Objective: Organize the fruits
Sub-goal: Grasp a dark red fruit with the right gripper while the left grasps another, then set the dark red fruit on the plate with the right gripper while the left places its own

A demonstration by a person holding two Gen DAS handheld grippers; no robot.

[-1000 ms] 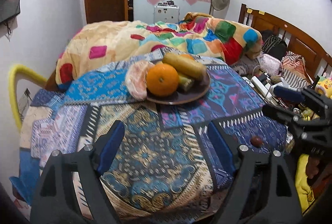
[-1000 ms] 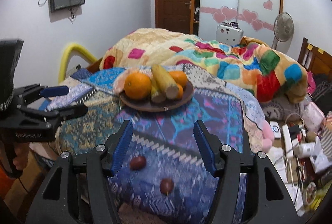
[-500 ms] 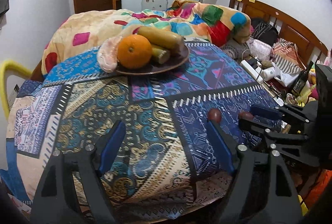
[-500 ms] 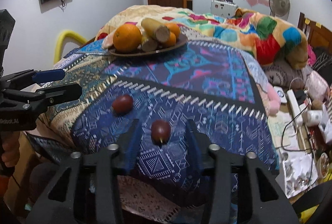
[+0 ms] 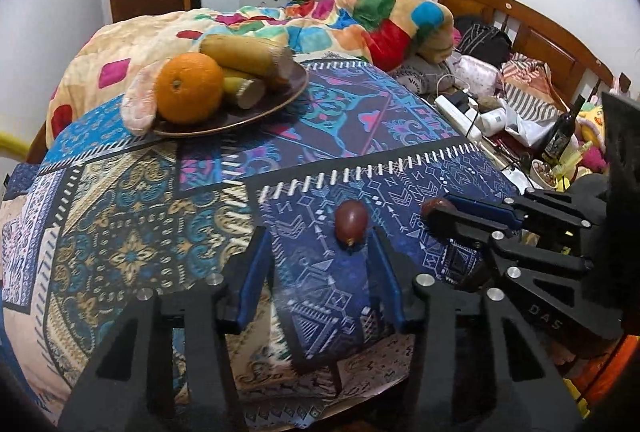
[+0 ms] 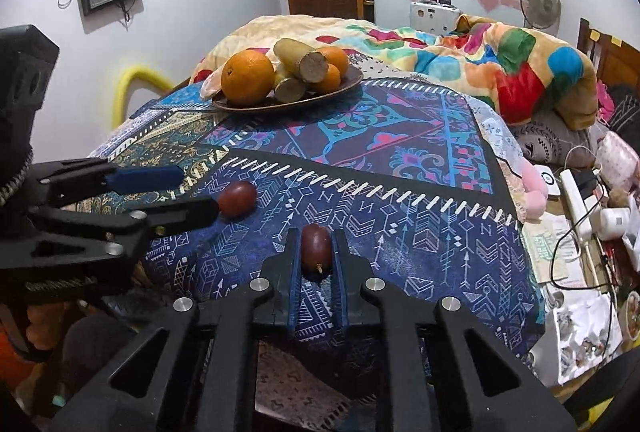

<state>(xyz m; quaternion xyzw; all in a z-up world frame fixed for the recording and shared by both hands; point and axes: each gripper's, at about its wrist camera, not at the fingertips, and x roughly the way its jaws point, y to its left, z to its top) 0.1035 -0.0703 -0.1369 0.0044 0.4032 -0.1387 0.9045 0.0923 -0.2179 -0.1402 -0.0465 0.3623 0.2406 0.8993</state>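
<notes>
Right fruit (image 5: 434, 206): in the left wrist view only its end shows past the right gripper (image 5: 440, 210).
Oranges behind (image 6: 332, 66): partly covered by the cut stalks (image 6: 300, 60).
Bottle label (image 5: 558, 142): too small to read.
Plate (image 5: 240, 116): its far rim is hidden under the fruit.

Right gripper (image 6: 316, 252) angled down, jaws just closed with both pads pressed on a dark red fruit (image 6: 316, 247); left gripper (image 5: 316, 252) also angled down beside it, jaws just closing but apart, a second dark red fruit (image 5: 351, 221) at its tips, not pinched.
</notes>
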